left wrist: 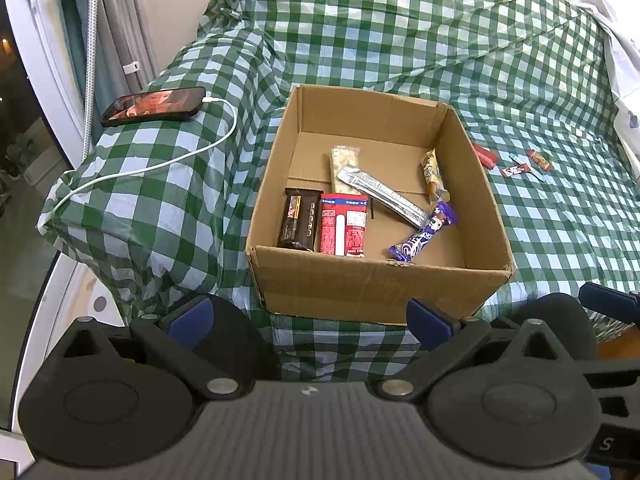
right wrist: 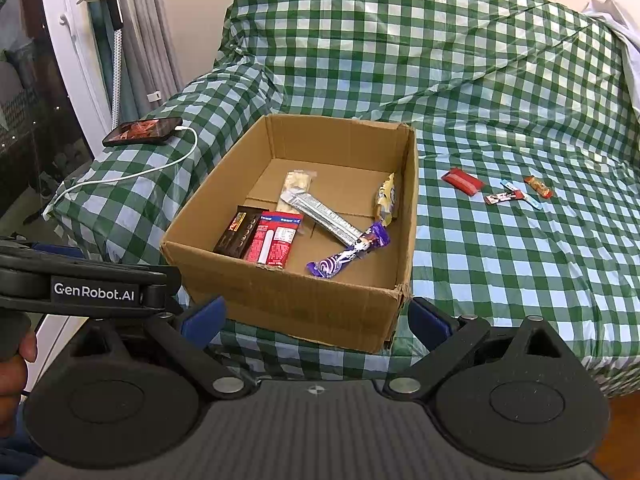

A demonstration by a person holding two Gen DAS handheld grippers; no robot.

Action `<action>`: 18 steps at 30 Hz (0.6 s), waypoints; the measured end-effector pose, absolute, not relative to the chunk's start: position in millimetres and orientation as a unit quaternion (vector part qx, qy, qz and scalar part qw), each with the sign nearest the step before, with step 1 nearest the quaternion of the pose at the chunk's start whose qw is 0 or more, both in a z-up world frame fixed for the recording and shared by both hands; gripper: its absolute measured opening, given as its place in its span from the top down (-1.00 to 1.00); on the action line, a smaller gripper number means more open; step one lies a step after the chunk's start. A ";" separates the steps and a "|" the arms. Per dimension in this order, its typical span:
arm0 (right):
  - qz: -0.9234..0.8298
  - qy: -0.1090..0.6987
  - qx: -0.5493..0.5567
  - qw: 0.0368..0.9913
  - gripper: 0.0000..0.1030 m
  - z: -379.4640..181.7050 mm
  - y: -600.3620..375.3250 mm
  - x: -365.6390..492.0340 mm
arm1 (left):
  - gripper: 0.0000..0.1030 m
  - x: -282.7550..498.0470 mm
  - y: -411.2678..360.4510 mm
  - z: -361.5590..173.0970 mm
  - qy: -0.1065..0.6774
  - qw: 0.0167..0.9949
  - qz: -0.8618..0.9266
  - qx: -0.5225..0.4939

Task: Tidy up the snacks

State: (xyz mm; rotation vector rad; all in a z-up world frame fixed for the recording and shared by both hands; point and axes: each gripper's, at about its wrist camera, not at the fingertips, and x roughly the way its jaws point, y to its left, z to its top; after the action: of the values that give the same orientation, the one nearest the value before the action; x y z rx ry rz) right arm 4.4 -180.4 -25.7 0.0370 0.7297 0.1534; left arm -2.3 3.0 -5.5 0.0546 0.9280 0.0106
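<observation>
One cardboard box [left wrist: 376, 280] sits at the centre of both frames on a bed or sofa covered in a green-and-white checked cloth [left wrist: 400, 32], and it holds six snacks. A dark brown bar [left wrist: 299, 219] and a red-and-white pack [left wrist: 344, 225] lie side by side against the near left wall. A long silver bar [left wrist: 382, 194] lies diagonally across the middle, its upper end resting on a pale clear-wrapped pack [left wrist: 343, 160] nearer the far wall. A purple wrapper [left wrist: 424, 232] lies at the near right, and a yellowish packet [left wrist: 431, 174] leans against the right wall. Four small snacks lie loose on the cloth at the right of the frames, well apart from the box: a red packet [right wrist: 462, 181], a small red-and-white sweet [right wrist: 502, 197], a thin blue-and-white stick [right wrist: 522, 196] and an orange-red bar [right wrist: 538, 186]. One phone [left wrist: 154, 106] lies at the upper left with a white cable [left wrist: 160, 164] plugged in. The left tool [left wrist: 310, 322] hangs low in front of the box, blue-padded fingers [left wrist: 430, 322] spread wide apart and holding nothing. The right tool [right wrist: 316, 318] is likewise spread apart and empty, one blue finger [right wrist: 204, 318] on each side of the box's near wall in the picture.
</observation>
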 end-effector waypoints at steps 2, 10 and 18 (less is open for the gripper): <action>0.075 0.358 0.018 0.931 -0.89 -26.3 -179.0 8.5 | -0.99 -1.4 2.5 -6.4 0.449 0.893 0.005 0.027; 0.075 0.365 0.021 0.928 -0.89 -30.1 -178.9 12.4 | -0.99 1.5 1.6 -10.0 0.455 0.890 0.006 0.030; 0.076 0.372 0.025 0.925 -0.89 -33.6 -180.0 15.2 | -0.99 4.6 -0.3 -13.8 0.460 0.887 0.007 0.035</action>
State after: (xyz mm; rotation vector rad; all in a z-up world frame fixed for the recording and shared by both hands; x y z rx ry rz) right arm 15.2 -180.0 -33.6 0.0507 0.7624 0.1560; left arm 4.6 -0.3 -13.8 0.0730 0.9567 0.0151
